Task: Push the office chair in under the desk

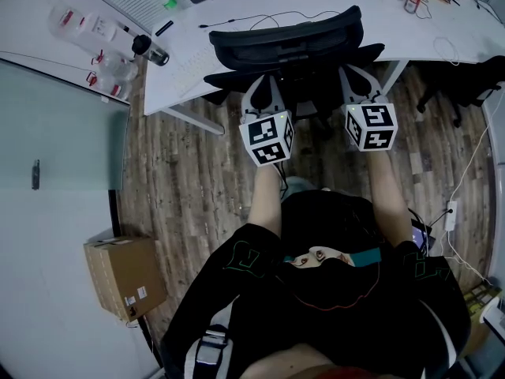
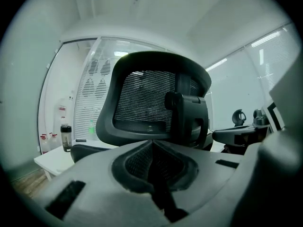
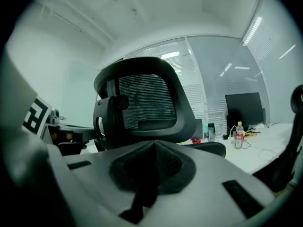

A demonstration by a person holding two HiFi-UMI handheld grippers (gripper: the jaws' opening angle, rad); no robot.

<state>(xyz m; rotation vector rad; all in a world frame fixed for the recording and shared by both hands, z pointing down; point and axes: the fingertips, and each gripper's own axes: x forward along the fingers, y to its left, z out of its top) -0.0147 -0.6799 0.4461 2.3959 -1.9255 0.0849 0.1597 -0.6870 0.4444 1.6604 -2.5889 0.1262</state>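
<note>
The black office chair point(image 1: 284, 42) has a mesh backrest and stands against the white desk point(image 1: 237, 61), its seat partly beneath the desktop. Both grippers are held close behind the chair, below the backrest. My left gripper point(image 1: 264, 91) is on the chair's left side and my right gripper point(image 1: 359, 85) on its right. Whether either touches the chair is hidden. In the left gripper view the backrest point(image 2: 151, 98) rises just beyond the left gripper point(image 2: 151, 143), which is shut and empty. The right gripper point(image 3: 154, 143) is also shut on nothing, with the backrest point(image 3: 142, 103) right ahead.
A cardboard box point(image 1: 126, 277) sits on the wood floor at the left. A dark-lidded bottle point(image 1: 150, 50) stands on the desk's left corner. A second black chair point(image 1: 465, 85) is at the right, with cables on the floor below it. A monitor point(image 3: 244, 109) and small bottle point(image 3: 239, 135) are on the desk.
</note>
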